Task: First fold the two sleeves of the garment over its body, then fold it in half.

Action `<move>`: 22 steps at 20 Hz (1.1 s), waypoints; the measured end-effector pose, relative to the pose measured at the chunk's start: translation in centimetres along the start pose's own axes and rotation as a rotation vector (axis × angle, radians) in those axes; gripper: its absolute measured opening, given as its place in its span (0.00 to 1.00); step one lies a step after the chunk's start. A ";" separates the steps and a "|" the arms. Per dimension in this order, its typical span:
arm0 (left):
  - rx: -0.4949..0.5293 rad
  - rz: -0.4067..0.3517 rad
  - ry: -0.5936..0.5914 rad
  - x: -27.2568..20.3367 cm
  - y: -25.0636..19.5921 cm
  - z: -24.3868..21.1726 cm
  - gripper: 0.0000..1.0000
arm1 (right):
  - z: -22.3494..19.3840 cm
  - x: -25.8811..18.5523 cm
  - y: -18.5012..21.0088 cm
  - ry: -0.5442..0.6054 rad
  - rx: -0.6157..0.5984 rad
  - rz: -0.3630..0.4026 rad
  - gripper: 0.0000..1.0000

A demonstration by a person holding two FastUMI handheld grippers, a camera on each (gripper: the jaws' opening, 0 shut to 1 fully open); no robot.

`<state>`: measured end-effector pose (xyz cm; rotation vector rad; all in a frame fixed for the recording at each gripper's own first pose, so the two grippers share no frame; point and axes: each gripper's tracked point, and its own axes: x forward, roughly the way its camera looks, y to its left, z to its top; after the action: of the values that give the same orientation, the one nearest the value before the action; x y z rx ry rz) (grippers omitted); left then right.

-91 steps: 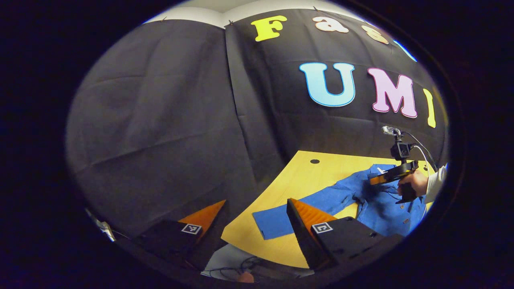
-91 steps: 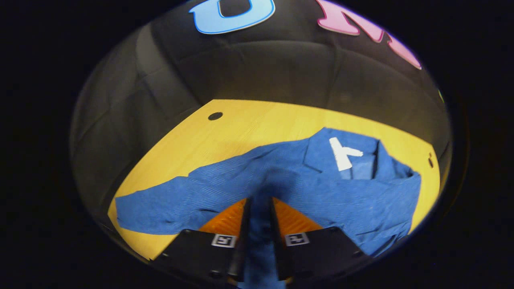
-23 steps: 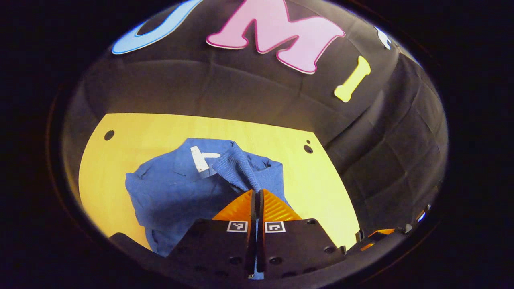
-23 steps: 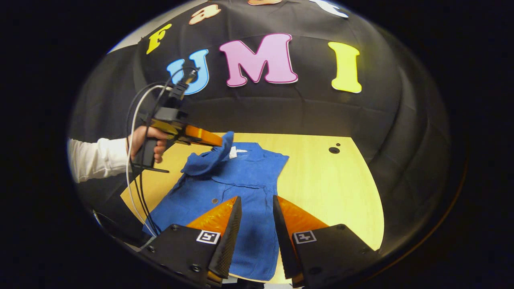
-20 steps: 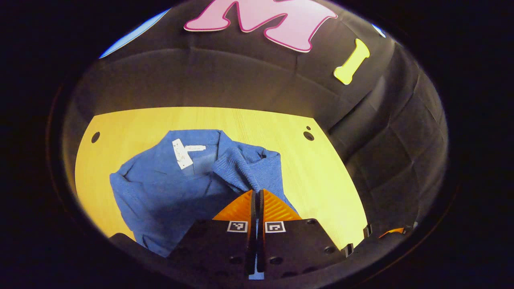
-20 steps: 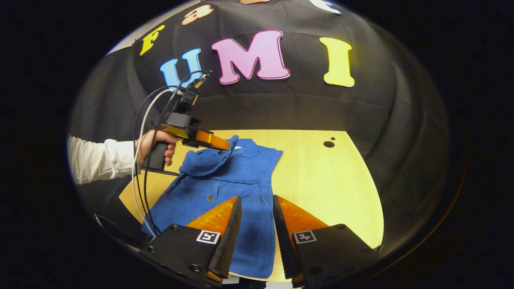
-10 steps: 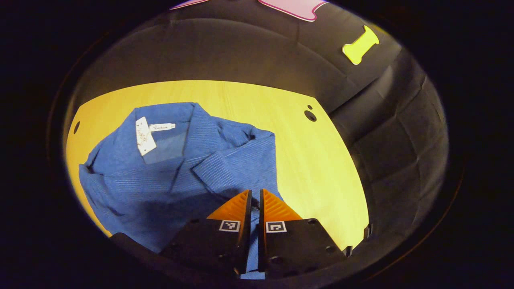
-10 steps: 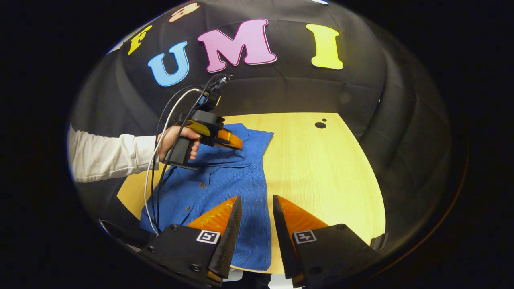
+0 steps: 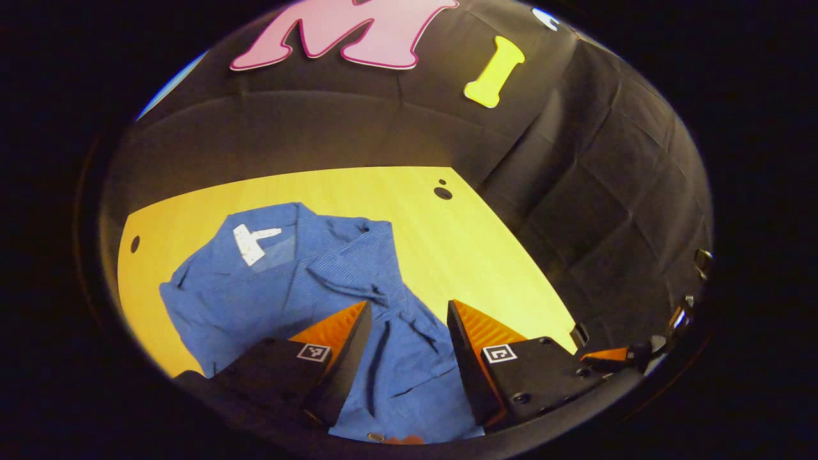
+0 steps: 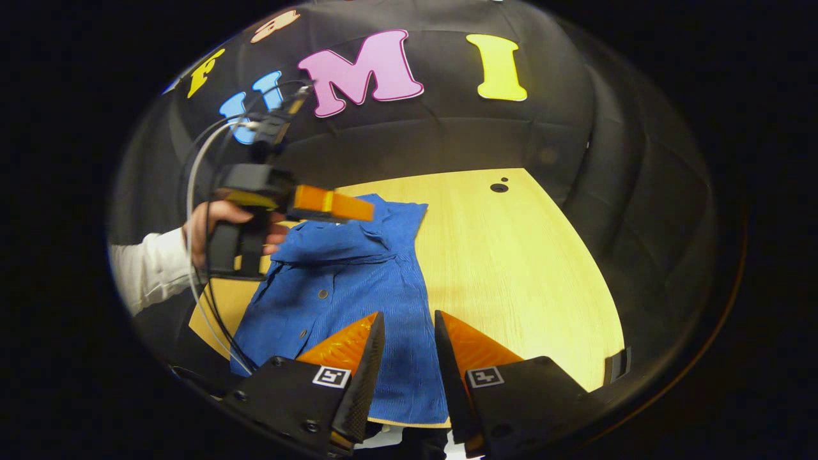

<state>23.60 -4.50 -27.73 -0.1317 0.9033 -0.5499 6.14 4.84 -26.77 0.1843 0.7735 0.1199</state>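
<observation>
Right gripper [image 10: 404, 348]: fingers apart, holding nothing, above the shirt's near hem at the worktop's near edge.
Left gripper [image 9: 404, 332]: fingers apart and empty, over the shirt's middle; seen from the right gripper view [image 10: 358, 211] it hovers above the collar end.
Shirt [image 10: 358, 287]: blue, buttoned, lying lengthwise from near edge toward far edge, left of centre; both sleeves appear laid over the body, a sleeve [image 9: 348, 271] bunched near the collar.
Step in hand: likely the half fold; advisable to pinch both hem corners, lift level, carry them to the collar, keep the sleeves tucked.
Worktop [image 10: 524, 268]: yellow wood, bare on its right half; a cable hole [image 10: 498, 187] near the far right corner.
Room: black cloth wall behind.
</observation>
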 end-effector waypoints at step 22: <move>-0.278 0.425 0.186 -17.5 11.7 -29.2 0.82 | -7.8 1.3 3.3 0.228 0.125 -0.058 0.87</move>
<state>-2.91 17.79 -37.38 -0.1361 1.1498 -0.0390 1.48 9.22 -32.40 0.2693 1.0139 0.0377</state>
